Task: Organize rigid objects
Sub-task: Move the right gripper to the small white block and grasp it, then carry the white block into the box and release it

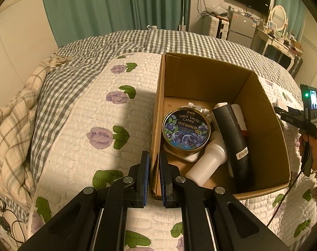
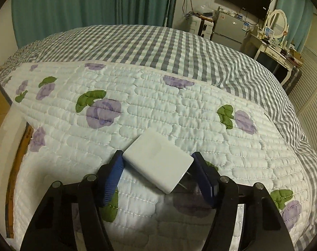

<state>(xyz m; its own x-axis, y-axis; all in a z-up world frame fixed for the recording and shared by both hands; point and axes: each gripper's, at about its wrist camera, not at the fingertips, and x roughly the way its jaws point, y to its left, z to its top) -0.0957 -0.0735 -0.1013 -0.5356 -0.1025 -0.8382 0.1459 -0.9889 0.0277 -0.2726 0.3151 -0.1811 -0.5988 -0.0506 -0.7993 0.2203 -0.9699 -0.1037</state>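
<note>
White charger block [image 2: 158, 164], that flat rectangular brick, lies on the flowered quilt [image 2: 179, 115] at the right of the scene, and the right gripper [image 2: 157, 167] is down around it, one blue pad [image 2: 113, 173] against its left corner, the other against its right corner. Clenched on it, I'd say, though the block sits skewed between the fingers and rests on the bedding.

Going back to the left side now. Plaid blanket [image 1: 14, 129] bunched at the far left edge, then the grey checked sheet [image 1: 79, 52], then the quilt running to the cardboard box [image 1: 202, 77]. The left gripper [image 1: 154, 167] is pinched tight on the box's near left wall, cardboard caught between its two pads.

Inside the box, left to right: a round candy tin [image 1: 186, 128] with blueberries on the lid, sitting on something flat and white; a white bottle [image 1: 208, 161] lying on its side just beside and nearer; a long black tube [image 1: 233, 140] leaning across it; and a white item with a red tip [image 1: 241, 119], mostly hidden behind the tube.

Far right, the person's hand [image 1: 311, 146] wraps the right gripper's handle beyond the box wall.
</note>
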